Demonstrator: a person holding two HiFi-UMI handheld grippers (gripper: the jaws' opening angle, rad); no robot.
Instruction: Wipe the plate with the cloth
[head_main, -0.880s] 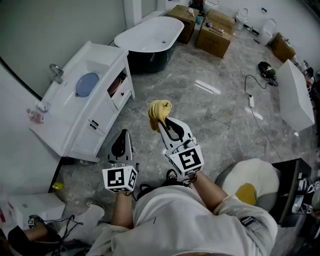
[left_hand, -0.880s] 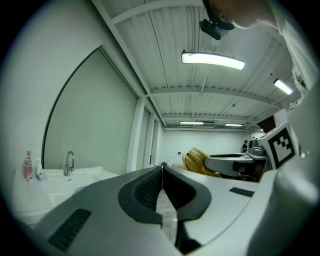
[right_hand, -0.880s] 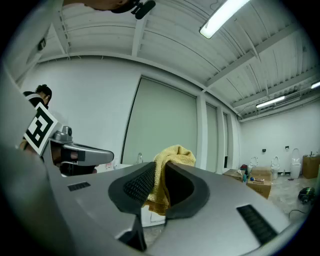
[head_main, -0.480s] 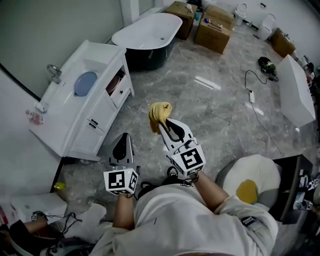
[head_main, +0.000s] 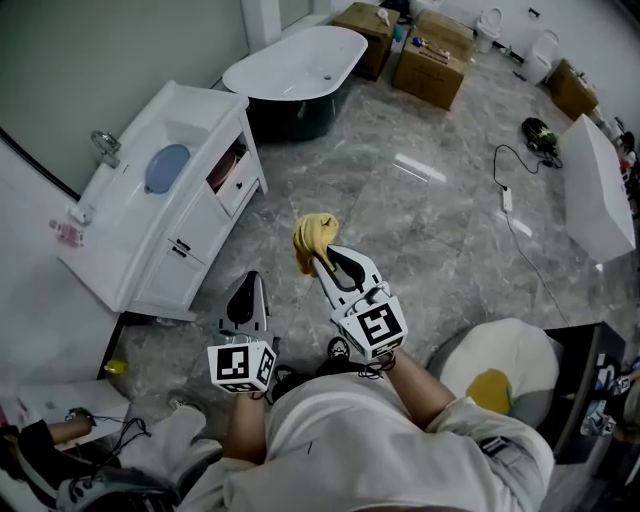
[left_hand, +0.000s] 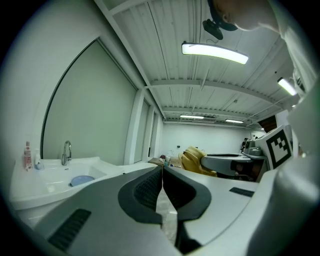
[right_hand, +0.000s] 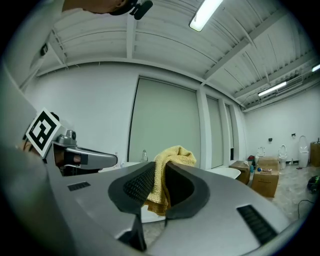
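1. At the far left stands a white vanity (head_main: 195, 215). The blue plate (head_main: 165, 168) lies in the basin sunk into its tabletop, near the faucet (head_main: 106, 146). It rests just as it did a second ago, with nothing touching it.
2. To the right of the vanity's front corner, the left gripper (head_main: 247, 284) hangs over the marble floor (head_main: 430, 230). It is clenched on nothing: the left gripper view shows its ribbed pads (left_hand: 150, 187) pressed together, with the plate (left_hand: 82, 180) off to their left. In the head view this gripper sits where it sat earlier.
3. Just right of it, the right gripper (head_main: 318, 262) is grasping the yellow cloth (head_main: 313, 236). The right gripper view shows the fabric (right_hand: 170, 167) pinched between the jaws and bunched above their tips. Compared with 0.9 s ago, gripper and cloth sit slightly lower and further left in the head view. The hold on the cloth is unchanged.
4. The cloth is in the air, well apart from the plate and the vanity.
5. Beyond the grippers a white bathtub (head_main: 295, 62) stands on the floor, with cardboard boxes (head_main: 430, 60) to its right. Both have slid only a little in the head view since the earlier frames.
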